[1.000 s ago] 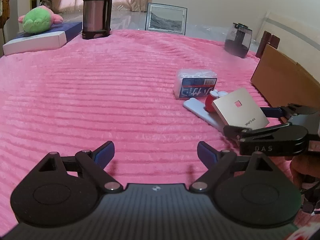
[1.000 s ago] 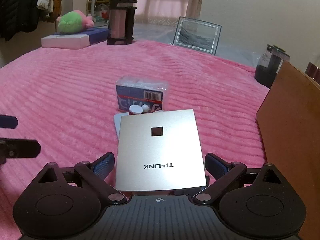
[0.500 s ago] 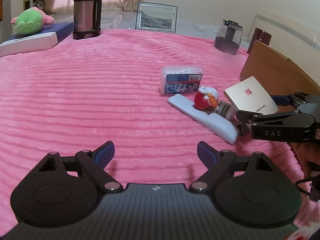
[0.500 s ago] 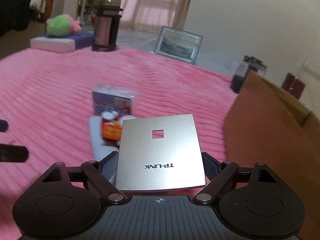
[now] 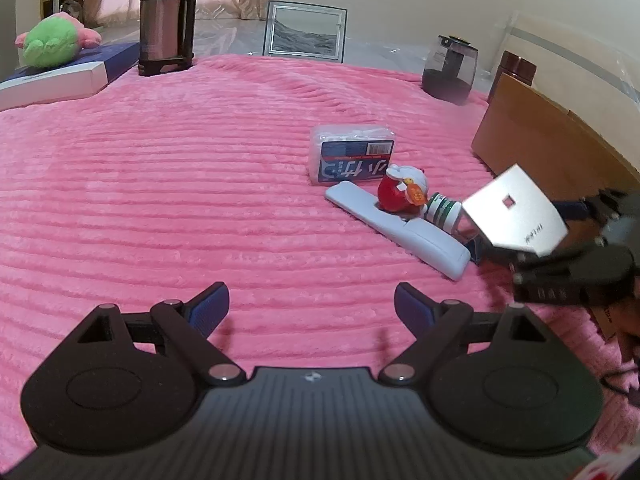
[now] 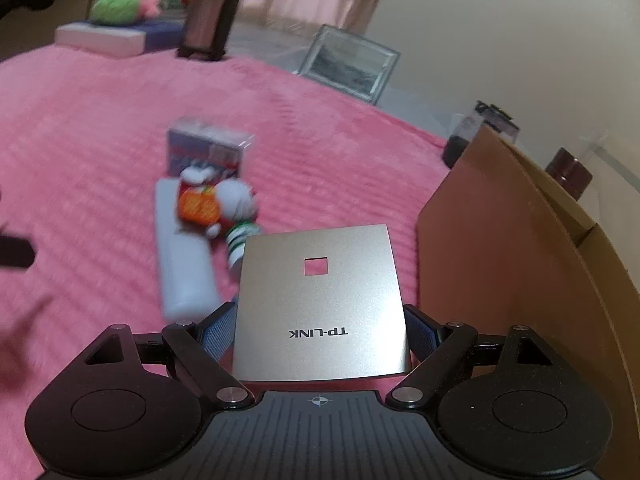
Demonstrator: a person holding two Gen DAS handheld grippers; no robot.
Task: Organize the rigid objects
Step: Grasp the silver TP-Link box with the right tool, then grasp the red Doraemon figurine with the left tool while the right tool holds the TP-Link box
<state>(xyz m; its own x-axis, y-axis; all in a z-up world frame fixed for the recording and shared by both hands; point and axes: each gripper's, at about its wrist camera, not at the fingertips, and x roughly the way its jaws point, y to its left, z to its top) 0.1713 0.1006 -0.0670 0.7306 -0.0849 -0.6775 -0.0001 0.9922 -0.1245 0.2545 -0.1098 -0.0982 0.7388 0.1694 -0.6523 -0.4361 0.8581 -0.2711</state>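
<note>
The right gripper point(image 6: 319, 330) pinches a flat silver TP-LINK box point(image 6: 318, 300) by its two side edges, near the end closest to the camera; its jaws have just been closing onto those edges, and the blue pads point(image 6: 218, 330) press against the box. The box is clear of the pink blanket point(image 6: 100, 120), tilted up, just left of the open cardboard carton point(image 6: 520, 248). It looks stiff and light, with a smooth satin face that could slide between the pads. An edge grip this far back leaves most of the panel cantilevered, so holding nearer the middle would probably steady it.

The left gripper point(image 5: 312, 308) stands spread wide with nothing between its fingers, low over the blanket.

Beyond the box lies the rest of the pile: a white remote control point(image 5: 396, 234), a red and white toy figure point(image 5: 402, 192) resting on it, a small green-and-white-capped bottle point(image 5: 444, 210) beside that, and a wrapped blue-labelled pack point(image 5: 352, 154) behind. The remote looks rigid and best taken across its narrow width. The bottle looks round and liable to roll.
</note>
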